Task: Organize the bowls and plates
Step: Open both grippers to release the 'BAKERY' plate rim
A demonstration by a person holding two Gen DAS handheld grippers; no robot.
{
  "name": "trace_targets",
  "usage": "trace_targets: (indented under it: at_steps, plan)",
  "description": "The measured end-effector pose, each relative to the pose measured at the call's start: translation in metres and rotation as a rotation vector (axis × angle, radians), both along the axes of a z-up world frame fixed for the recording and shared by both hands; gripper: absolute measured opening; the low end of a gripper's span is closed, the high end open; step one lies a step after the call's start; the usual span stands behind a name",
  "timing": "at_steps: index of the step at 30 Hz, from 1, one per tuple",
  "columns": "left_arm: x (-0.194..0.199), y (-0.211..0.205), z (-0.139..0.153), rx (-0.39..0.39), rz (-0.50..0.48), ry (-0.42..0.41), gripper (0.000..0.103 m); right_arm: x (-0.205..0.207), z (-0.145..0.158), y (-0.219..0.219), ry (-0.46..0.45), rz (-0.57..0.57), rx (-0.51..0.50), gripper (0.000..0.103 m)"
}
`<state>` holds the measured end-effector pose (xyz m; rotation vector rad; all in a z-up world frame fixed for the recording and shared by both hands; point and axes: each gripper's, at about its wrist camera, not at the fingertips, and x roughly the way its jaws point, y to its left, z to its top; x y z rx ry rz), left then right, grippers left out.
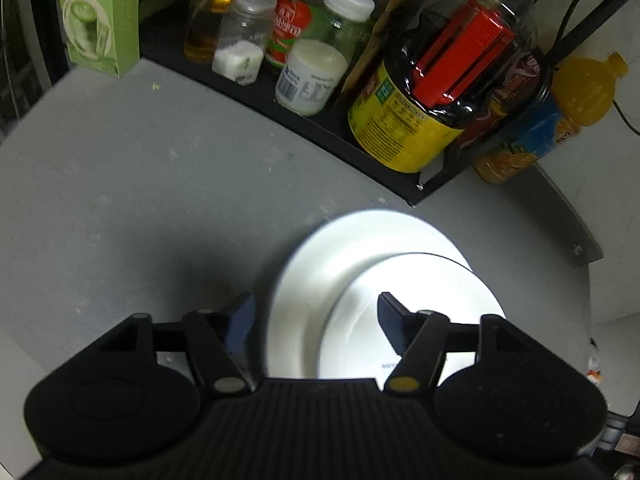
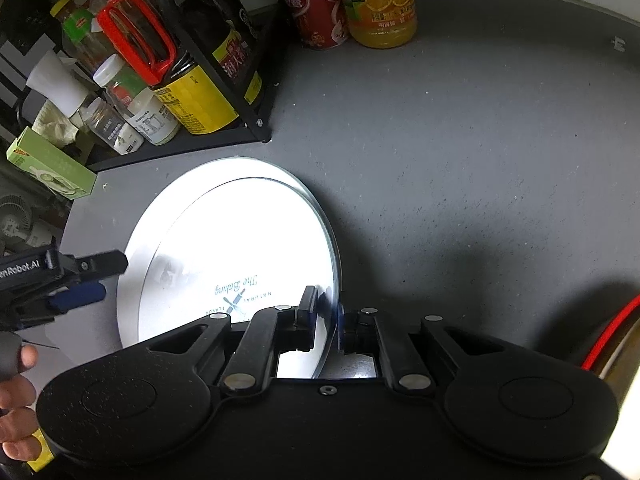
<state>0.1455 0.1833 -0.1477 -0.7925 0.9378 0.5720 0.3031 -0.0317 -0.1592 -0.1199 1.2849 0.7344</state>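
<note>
Plates (image 2: pixel 240 240) lie stacked on the grey surface (image 2: pixel 460 160) beside the rack (image 2: pixel 224 136): stiff, glossy, breakable, probably slippery. Right tool (image 2: pixel 325 312) pinches the rim, the sensible hold; left tool (image 1: pixel 316 316) hovers wide.

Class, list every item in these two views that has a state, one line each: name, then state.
Right gripper: shut on the white plate's rim.
Left gripper: open, holding nothing, fingers either side of the plates' near-left edge.
White plate: pinched at its edge, seemingly over a larger plate.
Larger plate: flat on the grey counter.
Orange juice bottle: upright, beside the rack.
Black rack: loaded with jars and bottles.
</note>
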Motion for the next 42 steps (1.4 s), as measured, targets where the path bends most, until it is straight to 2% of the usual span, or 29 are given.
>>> trace_targets:
  at_steps: [5, 17, 20, 21, 24, 34, 42]
  plan:
    - [0.002, 0.000, -0.012, -0.034, 0.006, 0.031, 0.067, 0.000, -0.002, 0.002, 0.004, 0.006, 0.001, 0.011]
    - [0.009, -0.014, -0.039, -0.030, -0.031, 0.089, 0.067, 0.000, -0.007, 0.003, 0.013, 0.001, 0.005, 0.020]
    - [0.007, -0.013, -0.045, -0.040, -0.020, 0.086, 0.060, 0.001, -0.007, 0.001, 0.017, -0.002, 0.007, 0.021]
    - [0.006, -0.012, -0.046, -0.041, -0.014, 0.084, 0.052, 0.001, -0.007, 0.000, 0.017, -0.002, 0.009, 0.021]
    - [0.002, -0.010, -0.045, -0.042, -0.001, 0.071, 0.044, 0.001, -0.006, -0.001, 0.017, 0.005, 0.014, 0.021]
    - [-0.007, -0.002, -0.043, -0.045, 0.032, 0.028, 0.034, 0.000, -0.008, -0.001, 0.021, 0.030, 0.026, 0.024]
    - [-0.001, -0.002, -0.039, -0.037, 0.015, 0.070, 0.034, -0.001, -0.004, -0.006, 0.024, 0.014, 0.040, 0.027]
